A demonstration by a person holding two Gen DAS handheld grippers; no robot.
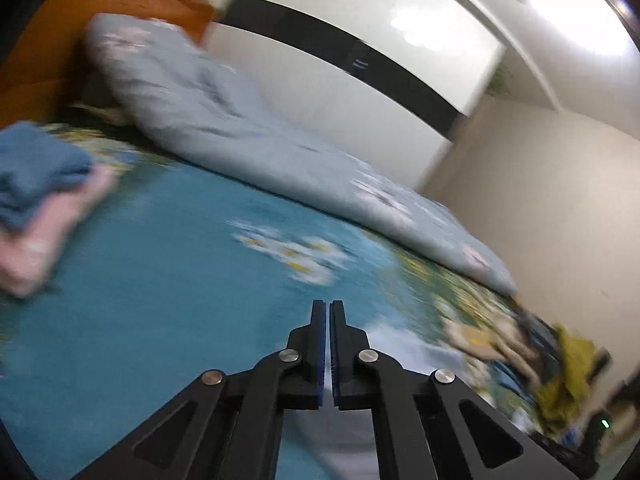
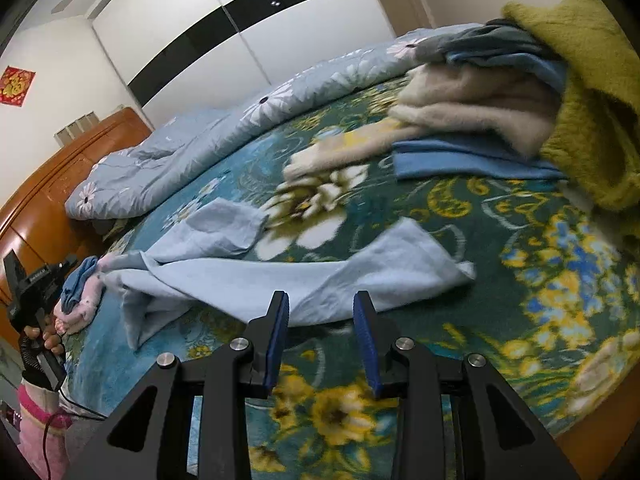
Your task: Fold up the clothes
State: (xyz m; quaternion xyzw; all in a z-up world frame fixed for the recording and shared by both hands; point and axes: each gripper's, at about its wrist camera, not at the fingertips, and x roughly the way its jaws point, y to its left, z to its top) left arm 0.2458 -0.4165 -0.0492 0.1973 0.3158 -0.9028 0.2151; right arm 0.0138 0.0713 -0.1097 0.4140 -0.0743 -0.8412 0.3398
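A light blue garment point(image 2: 256, 276) lies spread and crumpled on the flowered bed blanket point(image 2: 460, 248), just beyond my right gripper point(image 2: 321, 304), which is open and empty above the blanket. My left gripper point(image 1: 329, 312) is shut with nothing visible between its pads, held over the blue blanket point(image 1: 168, 280); a pale cloth edge point(image 1: 352, 432) shows below it. In the right wrist view the left gripper point(image 2: 28, 280) appears at the far left, in the person's hand. The left view is blurred.
A pile of folded blue and pink clothes point(image 1: 36, 208) lies at the left, also visible in the right wrist view point(image 2: 80, 296). An unfolded heap of cream, blue and olive clothes point(image 2: 520, 92) sits at the right. A grey-blue duvet point(image 1: 240, 136) lies along the far side by the wooden headboard point(image 2: 52, 184).
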